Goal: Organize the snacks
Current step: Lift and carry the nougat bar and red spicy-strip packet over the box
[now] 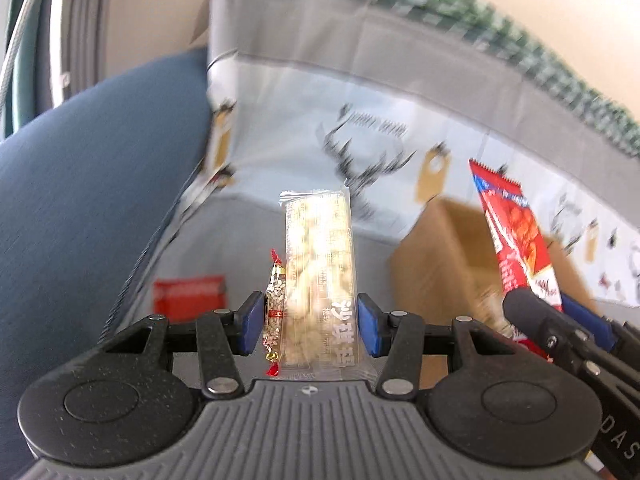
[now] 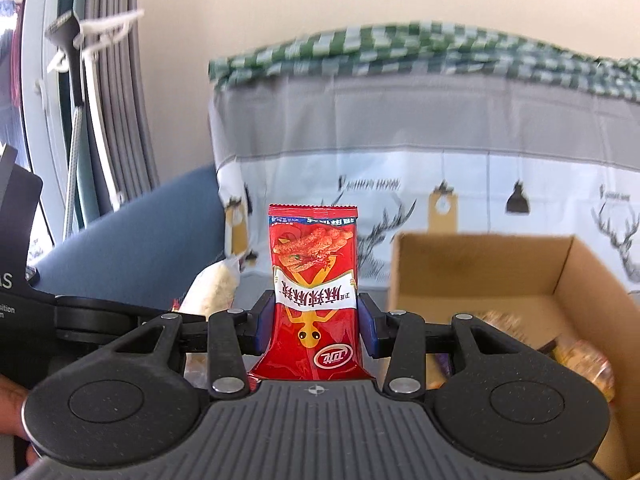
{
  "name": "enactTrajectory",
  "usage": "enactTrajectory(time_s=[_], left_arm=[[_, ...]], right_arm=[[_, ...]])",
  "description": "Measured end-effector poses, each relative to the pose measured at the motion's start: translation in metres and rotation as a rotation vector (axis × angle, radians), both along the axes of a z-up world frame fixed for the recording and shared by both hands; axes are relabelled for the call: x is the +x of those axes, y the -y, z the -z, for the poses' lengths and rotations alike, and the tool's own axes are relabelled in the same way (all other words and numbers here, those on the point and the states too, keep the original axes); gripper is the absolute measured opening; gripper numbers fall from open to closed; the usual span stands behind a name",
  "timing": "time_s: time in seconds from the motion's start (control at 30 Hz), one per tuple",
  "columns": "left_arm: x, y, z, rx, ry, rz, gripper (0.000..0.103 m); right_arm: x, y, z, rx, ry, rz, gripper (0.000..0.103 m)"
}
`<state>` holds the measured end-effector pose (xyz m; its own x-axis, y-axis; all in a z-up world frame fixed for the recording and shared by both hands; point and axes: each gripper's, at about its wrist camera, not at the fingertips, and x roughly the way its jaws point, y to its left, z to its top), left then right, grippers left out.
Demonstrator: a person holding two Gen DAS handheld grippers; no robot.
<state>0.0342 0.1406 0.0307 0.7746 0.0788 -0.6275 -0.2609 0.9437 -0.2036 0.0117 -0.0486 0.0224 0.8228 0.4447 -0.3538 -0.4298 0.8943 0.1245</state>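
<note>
While both packets ride clear of the grey surface, the left gripper (image 1: 310, 326) pinches two things at once: a clear rice-puff bar (image 1: 320, 276) and a slim sesame candy (image 1: 275, 312) squeezed beside it. That thin candy may well slip free, since the pads press mostly on the fatter bar. Both stand upright, long axes running straight away from the fingers. The right gripper (image 2: 315, 322) clamps a red snack packet (image 2: 314, 280) at its middle, long axis also pointing forward, its print upside down. Beyond, the cardboard box (image 2: 472, 264) sits open near the deer-print cloth (image 2: 400, 168), snacks already inside; a floppy packet could catch its near rim.
</note>
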Motion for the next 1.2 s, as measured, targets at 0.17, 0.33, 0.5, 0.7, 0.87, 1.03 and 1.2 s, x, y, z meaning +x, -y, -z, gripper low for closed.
enactTrajectory(time_s=[0.17,0.33,0.5,0.7,0.87,1.03,1.2], left_arm=[[0.004,0.031,-0.017,-0.006,0.132,0.061,0.053],[0.018,0.065,-0.026,-0.017,0.222,0.150,0.053],[0.026,0.104,-0.029,-0.021,0.281,0.237,0.054],[0.033,0.138,-0.023,-0.033,0.290,0.326,0.054],[0.037,0.156,-0.016,-0.030,0.285,0.370,0.053],[0.038,0.161,-0.013,-0.031,0.282,0.391,0.053],[0.037,0.158,-0.012,-0.033,0.282,0.387,0.054]], right_arm=[[0.002,0.037,-0.012,0.012,0.053,0.042,0.045],[0.012,0.079,-0.012,0.013,0.062,0.127,0.045],[0.025,0.118,-0.003,0.013,0.038,0.233,0.045],[0.036,0.151,0.009,0.014,0.013,0.332,0.045],[0.042,0.162,0.016,0.012,-0.010,0.365,0.045],[0.040,0.161,0.018,0.004,-0.004,0.358,0.045],[0.040,0.161,0.017,0.006,-0.004,0.357,0.045]])
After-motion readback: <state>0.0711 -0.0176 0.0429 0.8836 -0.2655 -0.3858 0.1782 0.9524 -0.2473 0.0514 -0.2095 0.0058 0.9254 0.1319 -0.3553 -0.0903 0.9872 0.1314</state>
